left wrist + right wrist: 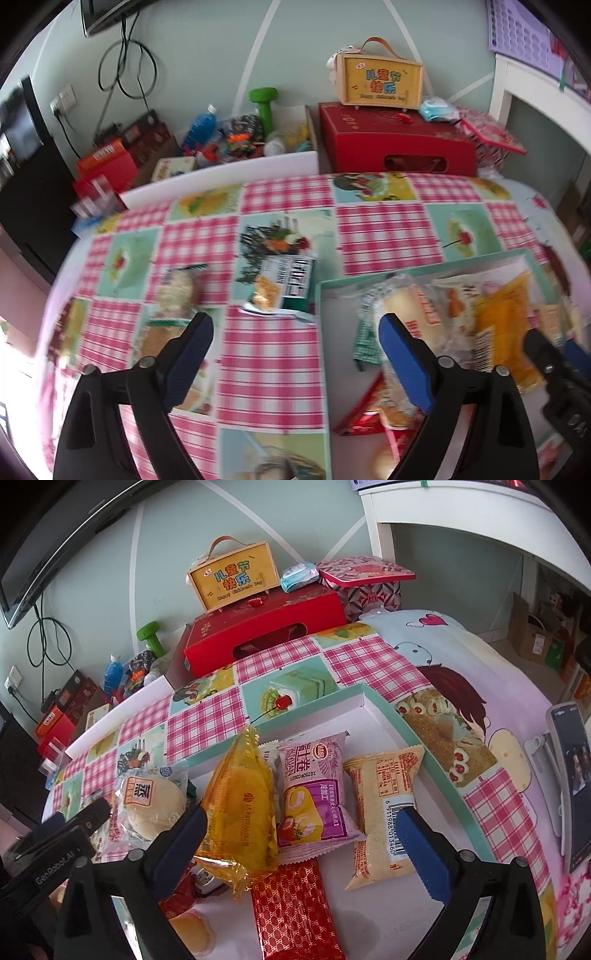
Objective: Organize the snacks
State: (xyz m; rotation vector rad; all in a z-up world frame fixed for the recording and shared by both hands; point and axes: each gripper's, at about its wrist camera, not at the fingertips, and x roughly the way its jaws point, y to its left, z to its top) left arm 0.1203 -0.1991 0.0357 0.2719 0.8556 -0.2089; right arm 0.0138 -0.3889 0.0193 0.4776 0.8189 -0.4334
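A: The tray (439,760) lies on the checked cloth (273,354), and most snacks already lie inside it. The right gripper (303,834) hangs over its middle with jaws spread wide and nothing between the pads. The left gripper (295,350) hangs over the tray's left rim, jaws likewise released and empty.

B: So what is the step in hand?

A: Fetching what is loose, I judge. A green-and-white packet (284,286) lies on the cloth just beside the tray's left edge, and a clear-wrapped pastry (175,291) lies further left, near the left gripper's outer finger.

B: How to do it well?

A: Come down with jaws straddling the packet's short width, pinch the body rather than the crimped seal, lift clear of the rim, and set it in the bare far part of the tray, not onto the pile.

B: The count?

A: Inside the tray I make out one round white bun (155,805), one yellow foil pack (243,805), one purple roll-cake pack (314,794), one tan barcoded pack (384,812), one red patterned pack (291,912) and one small orange jelly cup (192,934) at the near edge. More wrappers lie beneath; those I cannot count. Outside: two.
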